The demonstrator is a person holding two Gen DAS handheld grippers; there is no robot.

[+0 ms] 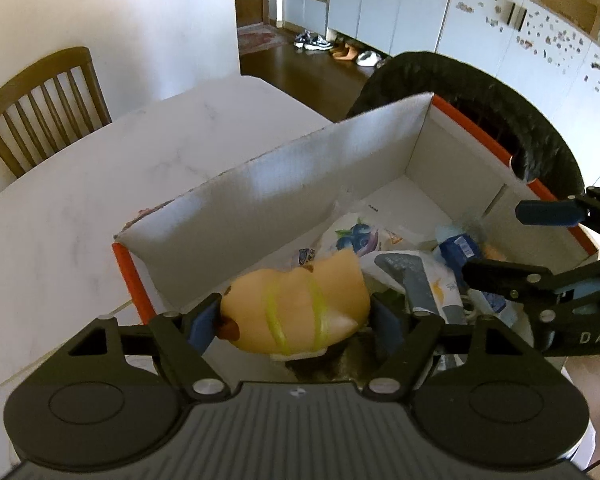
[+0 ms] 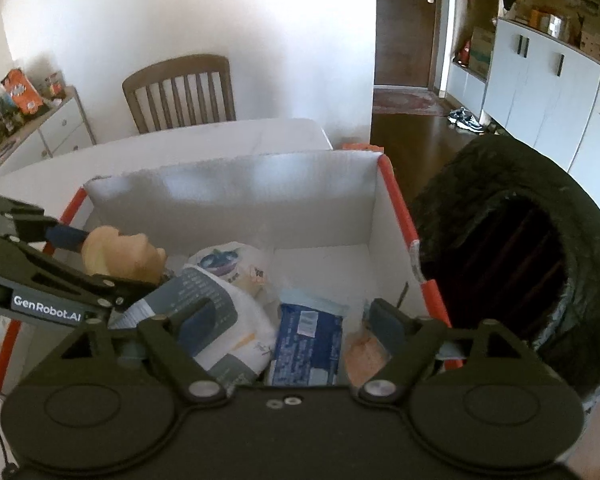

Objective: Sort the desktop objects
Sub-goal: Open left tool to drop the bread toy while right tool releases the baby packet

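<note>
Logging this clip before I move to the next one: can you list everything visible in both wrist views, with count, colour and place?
toy: 1, peach with yellow-green bands, held over the box's near left end
box: 1, white inside with orange edges, on the table
blueberry pouch: 1, white and purple, in the box
grey-white pack: 1, in the box, left of the blue packet
blue packet: 1, in the box, near middle
table: 1, white marble look, under the box
chair: 1, brown wood, behind the table
bin: 1, black liner, right of the box
left gripper: 1, black, fingers clamping the toy
right gripper: 1, black, fingers open over the box
</note>
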